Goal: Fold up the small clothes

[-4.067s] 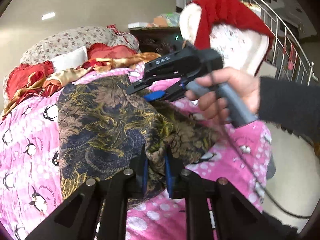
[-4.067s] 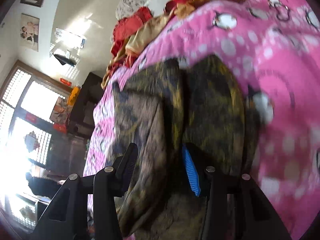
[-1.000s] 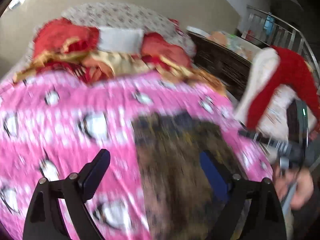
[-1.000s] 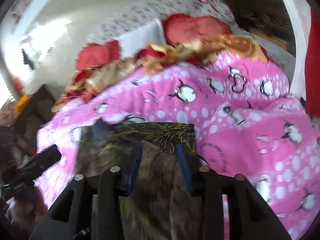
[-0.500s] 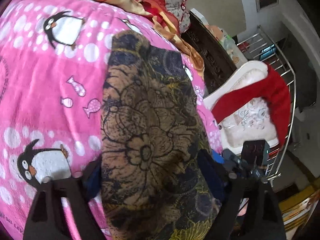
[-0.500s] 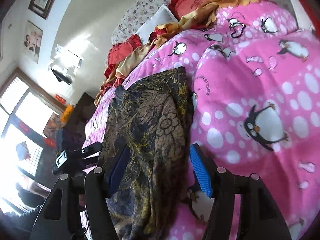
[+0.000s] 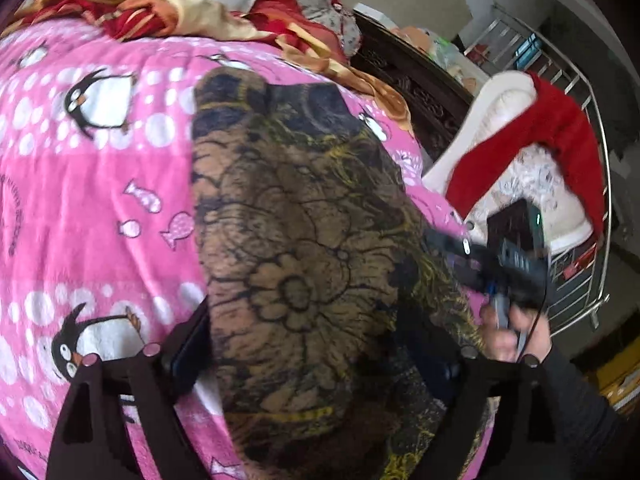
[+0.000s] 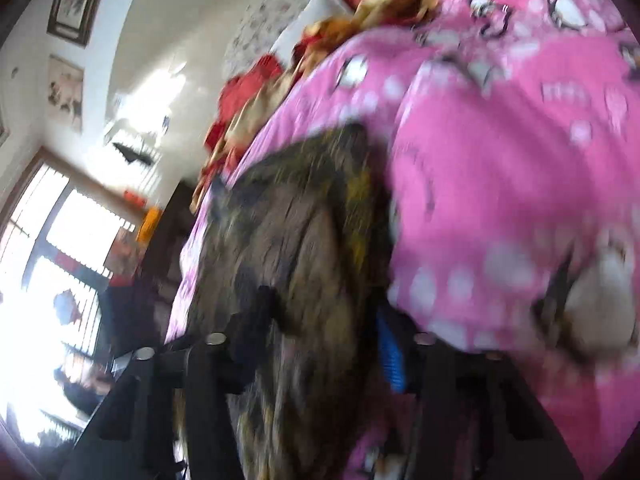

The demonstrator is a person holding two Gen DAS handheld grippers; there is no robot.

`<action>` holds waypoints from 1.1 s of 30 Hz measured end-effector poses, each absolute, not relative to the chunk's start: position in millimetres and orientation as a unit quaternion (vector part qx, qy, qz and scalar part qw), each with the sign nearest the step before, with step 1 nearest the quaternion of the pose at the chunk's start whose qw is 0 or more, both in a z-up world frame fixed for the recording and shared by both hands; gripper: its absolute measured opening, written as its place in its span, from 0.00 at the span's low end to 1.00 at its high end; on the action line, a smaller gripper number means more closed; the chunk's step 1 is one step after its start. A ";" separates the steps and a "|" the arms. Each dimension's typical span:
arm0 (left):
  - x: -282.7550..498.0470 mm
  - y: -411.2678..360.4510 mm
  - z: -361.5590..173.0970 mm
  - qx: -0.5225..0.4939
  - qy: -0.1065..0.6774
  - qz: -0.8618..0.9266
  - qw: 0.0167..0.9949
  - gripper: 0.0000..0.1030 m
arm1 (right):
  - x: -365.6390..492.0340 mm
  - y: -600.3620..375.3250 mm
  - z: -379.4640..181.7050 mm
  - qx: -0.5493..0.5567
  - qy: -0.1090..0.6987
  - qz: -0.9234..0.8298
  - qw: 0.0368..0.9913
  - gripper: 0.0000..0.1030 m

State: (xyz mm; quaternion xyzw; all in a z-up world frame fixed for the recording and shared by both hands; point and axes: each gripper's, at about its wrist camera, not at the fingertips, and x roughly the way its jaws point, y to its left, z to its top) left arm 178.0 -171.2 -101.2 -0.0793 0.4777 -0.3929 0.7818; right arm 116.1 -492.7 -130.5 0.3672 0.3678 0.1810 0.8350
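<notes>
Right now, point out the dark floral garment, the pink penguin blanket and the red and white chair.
dark floral garment [image 7: 296, 240], left wrist view, its middle
pink penguin blanket [image 7: 100, 200], left wrist view, bare patch
red and white chair [image 7: 536, 136], left wrist view, red cover

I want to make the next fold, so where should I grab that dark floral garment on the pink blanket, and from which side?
Take the dark floral garment at its far narrow end, pinching the edge from above. It lies as a long flat strip on the pink penguin blanket, so that end should lift back toward you. Both grippers are open.
</notes>
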 end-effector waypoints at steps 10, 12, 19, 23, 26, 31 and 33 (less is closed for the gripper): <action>180.2 -140.7 -116.6 -0.174 0.487 -0.386 0.764 0.34 | 107.2 -477.7 -125.9 0.311 0.365 0.238 0.845 0.19; 177.1 -138.4 -115.0 -0.181 0.483 -0.378 0.769 0.28 | 114.6 -479.6 -135.0 0.338 0.370 0.207 0.840 0.16; 162.7 -126.8 -91.7 -0.181 0.463 -0.378 0.781 0.22 | 105.0 -457.1 -98.0 0.277 0.383 0.209 0.856 0.01; 169.1 -94.5 -89.3 -0.172 0.463 -0.365 0.789 0.22 | 116.6 -433.0 -90.2 0.290 0.413 0.197 0.841 0.01; 181.4 -58.1 -92.0 -0.180 0.470 -0.348 0.791 0.22 | 135.3 -404.4 -99.8 0.295 0.433 0.197 0.829 0.01; 188.2 0.5 -84.9 -0.165 0.461 -0.326 0.809 0.22 | 153.1 -360.5 -113.1 0.325 0.438 0.221 0.809 0.01; 191.7 25.7 -83.8 -0.166 0.458 -0.311 0.816 0.22 | 163.6 -336.8 -112.7 0.322 0.439 0.238 0.804 0.01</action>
